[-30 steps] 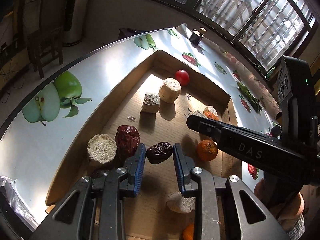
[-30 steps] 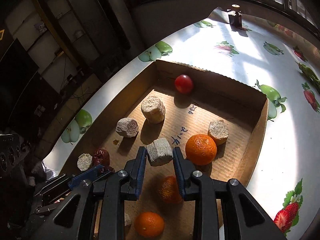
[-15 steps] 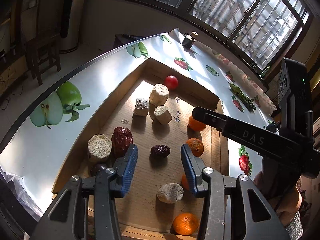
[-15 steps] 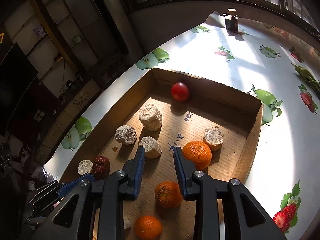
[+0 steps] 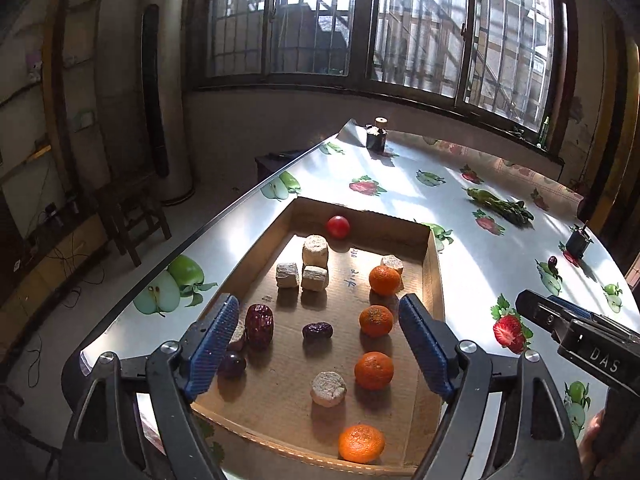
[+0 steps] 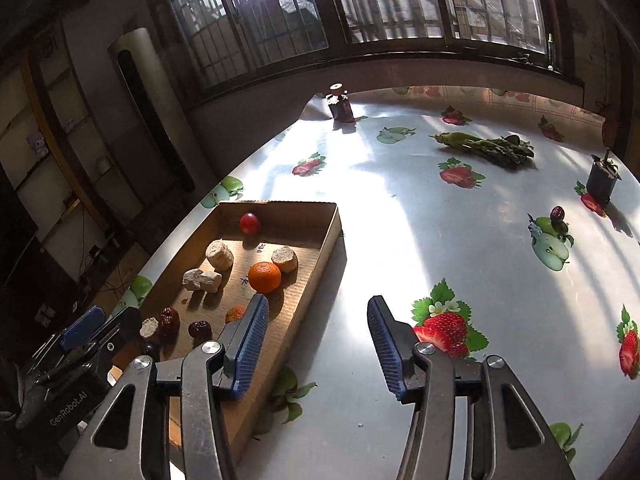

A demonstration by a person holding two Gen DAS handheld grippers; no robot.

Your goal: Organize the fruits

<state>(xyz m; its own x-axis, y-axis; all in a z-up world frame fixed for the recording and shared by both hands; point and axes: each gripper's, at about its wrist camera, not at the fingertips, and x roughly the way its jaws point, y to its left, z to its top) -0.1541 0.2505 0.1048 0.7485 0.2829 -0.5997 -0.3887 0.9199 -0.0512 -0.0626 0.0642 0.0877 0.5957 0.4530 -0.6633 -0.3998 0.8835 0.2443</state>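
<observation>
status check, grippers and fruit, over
Left gripper and right gripper opening, both empty. Fruit sits in cardboard tray. Nothing in the way.

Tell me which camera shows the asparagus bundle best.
The right wrist view: the asparagus bundle lies in full, sunlit, its stalks distinct on the table. The left wrist view shows it smaller, farther off past the cardboard tray.

In the box [image 5: 434, 280], oranges [image 5: 376, 321] line the right; dates [image 5: 259, 326], perhaps, lie left.
</observation>
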